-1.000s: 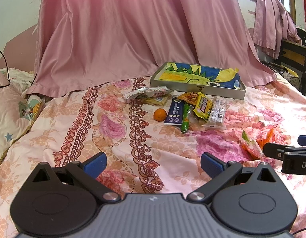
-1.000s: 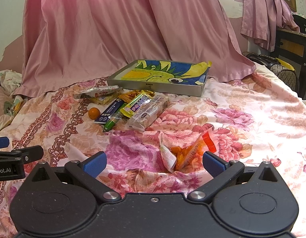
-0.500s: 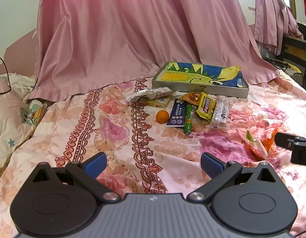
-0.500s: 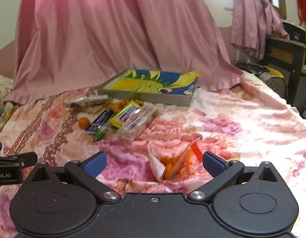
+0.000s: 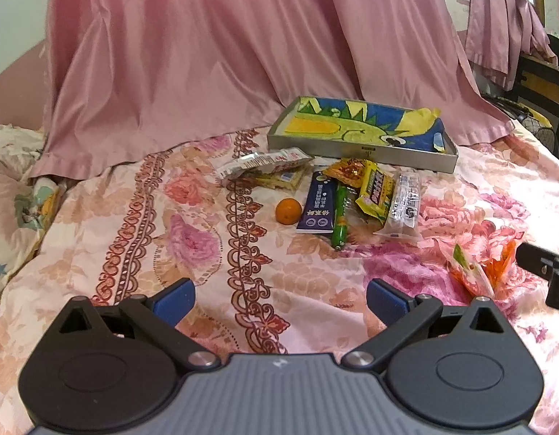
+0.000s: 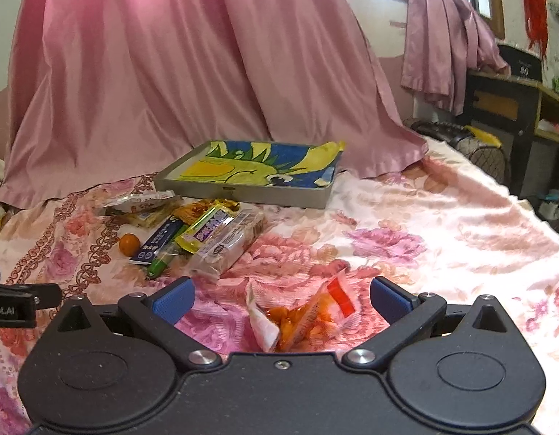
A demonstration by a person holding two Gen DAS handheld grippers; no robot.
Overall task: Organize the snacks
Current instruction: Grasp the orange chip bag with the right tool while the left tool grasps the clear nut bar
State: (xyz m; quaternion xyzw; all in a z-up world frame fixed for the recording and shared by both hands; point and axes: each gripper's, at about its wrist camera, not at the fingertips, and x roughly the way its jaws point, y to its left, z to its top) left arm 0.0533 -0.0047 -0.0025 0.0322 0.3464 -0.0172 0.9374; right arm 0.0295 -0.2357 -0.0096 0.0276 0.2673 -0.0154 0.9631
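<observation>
A pile of snack packets [image 5: 355, 195] [image 6: 203, 232] lies on the floral bedspread in front of a grey tray [image 5: 362, 152] [image 6: 250, 195] with a yellow, green and blue picture inside. A small orange [image 5: 288, 210] [image 6: 129, 243] sits left of the pile. An orange-and-white packet [image 6: 297, 319] [image 5: 478, 272] lies apart, directly between the wide-spread fingers of my right gripper [image 6: 281, 299], which is open and low over it. My left gripper [image 5: 281, 299] is open over bare bedspread, well short of the pile, with nothing between its fingers.
A pink curtain [image 5: 214, 54] hangs behind the tray. A pillow [image 5: 15, 210] lies at the left edge of the bed. Dark furniture [image 6: 514, 108] and a fan [image 6: 486, 159] stand beyond the bed's right side. The other gripper's tip shows at each view's edge.
My right gripper has moved forward and down, so the orange-and-white packet now sits closer between its fingers. The left view has shifted slightly. Both grippers stay open.
</observation>
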